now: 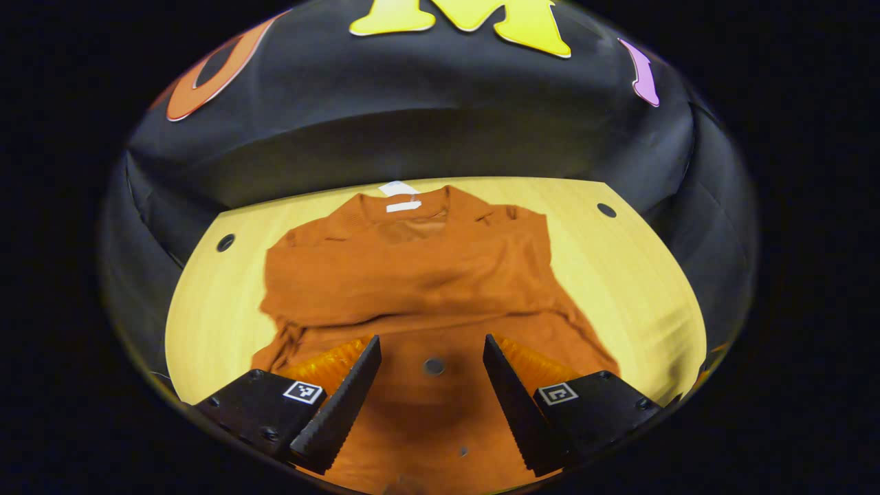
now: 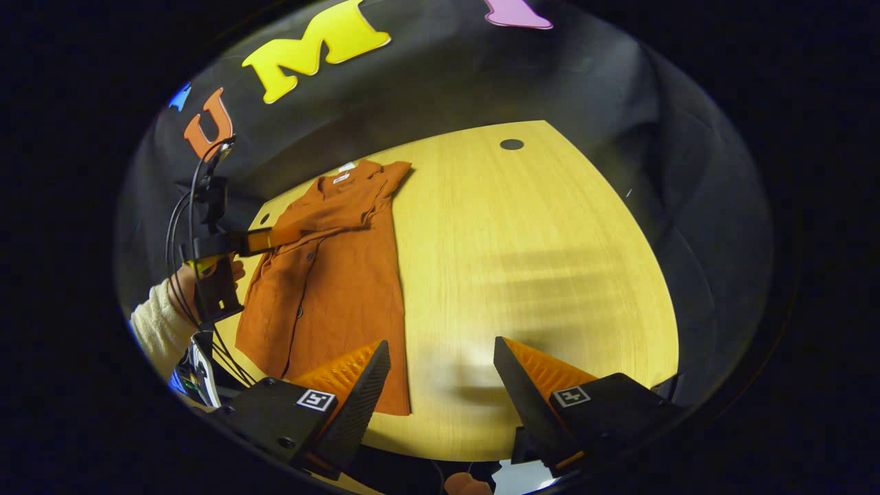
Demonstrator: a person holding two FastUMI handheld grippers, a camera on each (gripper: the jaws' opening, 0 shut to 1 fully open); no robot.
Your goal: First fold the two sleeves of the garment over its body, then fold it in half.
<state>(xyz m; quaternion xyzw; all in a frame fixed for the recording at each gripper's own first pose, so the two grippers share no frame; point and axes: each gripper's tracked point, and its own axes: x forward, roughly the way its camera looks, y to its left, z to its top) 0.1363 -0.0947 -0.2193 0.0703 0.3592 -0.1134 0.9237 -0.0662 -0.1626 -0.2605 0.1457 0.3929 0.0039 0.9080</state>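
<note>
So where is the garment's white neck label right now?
In the left gripper view the white label sits at the garment's collar, at the table's far edge near the booth wall.

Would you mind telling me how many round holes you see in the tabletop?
2 in the left gripper view: one hole near the far left corner, another hole near the far right corner, either side of the garment. More may lie hidden under the cloth.

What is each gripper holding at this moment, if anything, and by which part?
Nothing. The left gripper is open above the garment, and the right gripper is open over the table beside it.
</note>
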